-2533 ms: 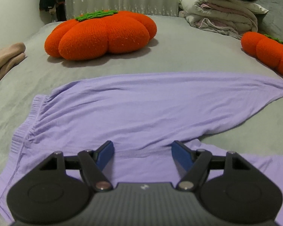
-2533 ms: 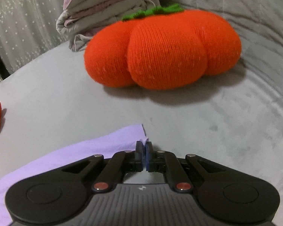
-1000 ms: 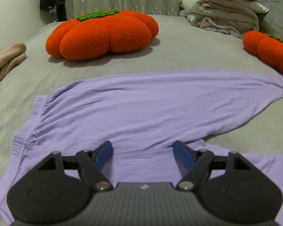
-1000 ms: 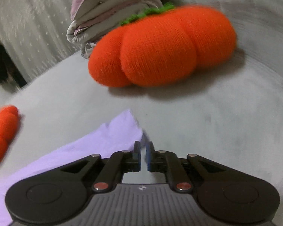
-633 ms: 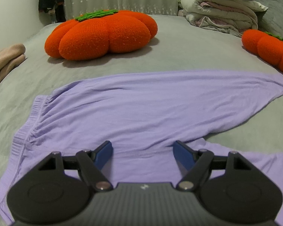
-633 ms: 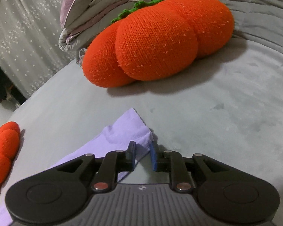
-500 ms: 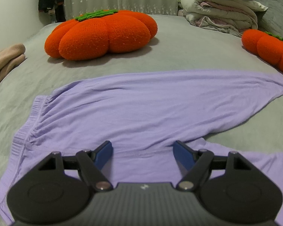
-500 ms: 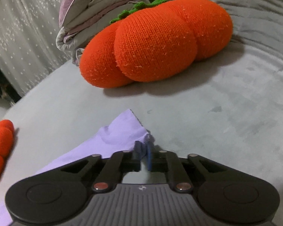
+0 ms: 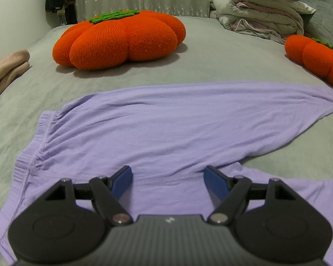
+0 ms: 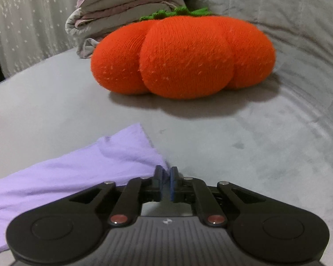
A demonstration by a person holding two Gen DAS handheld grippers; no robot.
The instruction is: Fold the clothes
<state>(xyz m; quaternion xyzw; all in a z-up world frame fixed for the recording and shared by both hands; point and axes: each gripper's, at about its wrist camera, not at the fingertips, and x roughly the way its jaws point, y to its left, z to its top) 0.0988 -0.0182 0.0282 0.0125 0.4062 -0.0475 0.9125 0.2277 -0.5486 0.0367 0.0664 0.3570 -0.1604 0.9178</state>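
Lilac trousers (image 9: 166, 128) lie spread flat across the near half of the grey bed (image 9: 211, 62), waistband toward its left edge, one leg running out to the right edge. Left gripper (image 9: 167, 177) hovers over the crotch seam, blue pads well apart, nothing between them. Right gripper (image 10: 165, 181) sits at the cuff end of that leg: pads nearly together with the tip of the hem caught between them; jaws just eased open a touch, and I can't tell whether they press on the cloth. Big orange pumpkin cushion (image 9: 119, 40) sits toward the far left of the bed, a second pumpkin cushion (image 10: 184, 57) near the far right. Folded quilts (image 9: 262, 11) stacked in the far right corner, a beige folded cloth (image 9: 6, 71) at the left edge.
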